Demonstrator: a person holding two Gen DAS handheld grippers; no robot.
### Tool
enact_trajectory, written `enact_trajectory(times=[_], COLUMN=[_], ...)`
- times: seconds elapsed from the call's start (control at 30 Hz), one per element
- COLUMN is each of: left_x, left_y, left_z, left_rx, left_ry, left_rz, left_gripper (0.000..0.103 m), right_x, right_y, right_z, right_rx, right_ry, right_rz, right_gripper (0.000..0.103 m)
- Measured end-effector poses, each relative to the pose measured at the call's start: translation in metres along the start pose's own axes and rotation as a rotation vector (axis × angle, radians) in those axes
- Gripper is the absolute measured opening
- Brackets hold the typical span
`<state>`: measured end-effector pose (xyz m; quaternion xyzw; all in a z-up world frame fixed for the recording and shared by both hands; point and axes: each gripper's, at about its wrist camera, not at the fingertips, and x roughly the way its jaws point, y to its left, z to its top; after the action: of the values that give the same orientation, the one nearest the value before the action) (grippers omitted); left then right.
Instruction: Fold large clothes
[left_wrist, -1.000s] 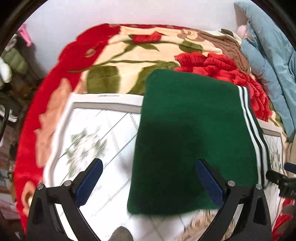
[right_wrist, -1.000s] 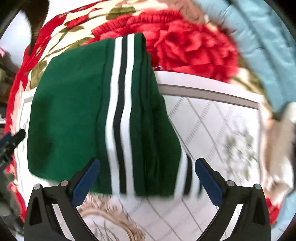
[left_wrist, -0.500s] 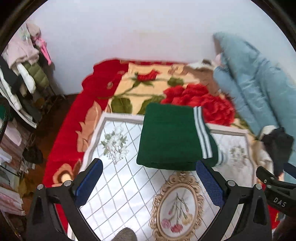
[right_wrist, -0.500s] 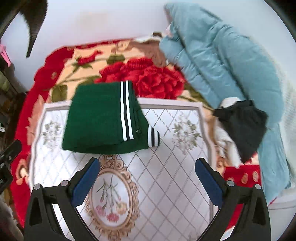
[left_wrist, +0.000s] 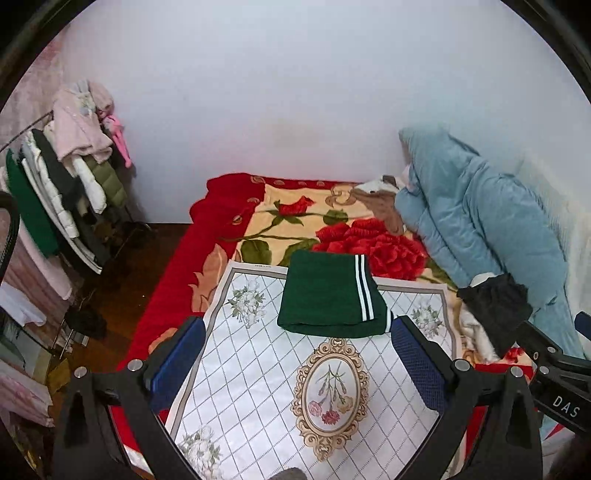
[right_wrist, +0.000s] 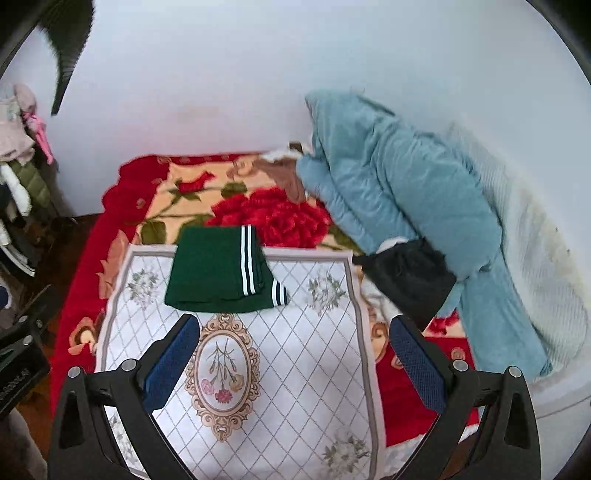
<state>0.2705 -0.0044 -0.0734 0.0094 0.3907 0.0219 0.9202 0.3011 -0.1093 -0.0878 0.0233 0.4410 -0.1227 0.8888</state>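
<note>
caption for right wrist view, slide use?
Folded green garment lies on the white floral mat; open right claw holds nothing.

Plain pale wall behind bed; dark wooden floor left of bed; crowded clothes rack farther left, against wall.

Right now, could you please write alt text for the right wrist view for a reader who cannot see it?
A folded green garment with white stripes lies at the far end of a white floral mat on a bed. The open right claw hovers empty in the foreground. A blue quilt and a black garment sit to the right, on a red rose blanket.
</note>
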Motion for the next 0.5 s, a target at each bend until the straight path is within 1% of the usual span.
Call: enact_trajectory(times=[0.07,0.27,0.4,0.5], left_x=[-0.023,-0.06,-0.08,-0.091], left_y=[-0.004,-0.007,-0.011,-0.012], left_z=[-0.001,0.001,-0.005,-0.009], left_rx=[0.002,-0.007,-0.003,-0.002], left_ry=[-0.024,-0.043,-0.052,-0.053], left_rz=[0.007,0.0,0.0,0.003], left_gripper=[0.102,0.102,0.102,0.102], right_x=[-0.026,-0.081,-0.113,-0.126], right_y=[-0.012,-0.031,-0.039,-0.043], right_z=[-0.002,-0.007,-0.011,-0.014], right_rx=[-0.006,-0.015,-0.021,-0.022], right_ry=[-0.025,-0.069,-0.104,-0.123], right_rz=[0.004,0.033,0.046,0.045], right_gripper=[0.103,0.103,0.103,0.103])
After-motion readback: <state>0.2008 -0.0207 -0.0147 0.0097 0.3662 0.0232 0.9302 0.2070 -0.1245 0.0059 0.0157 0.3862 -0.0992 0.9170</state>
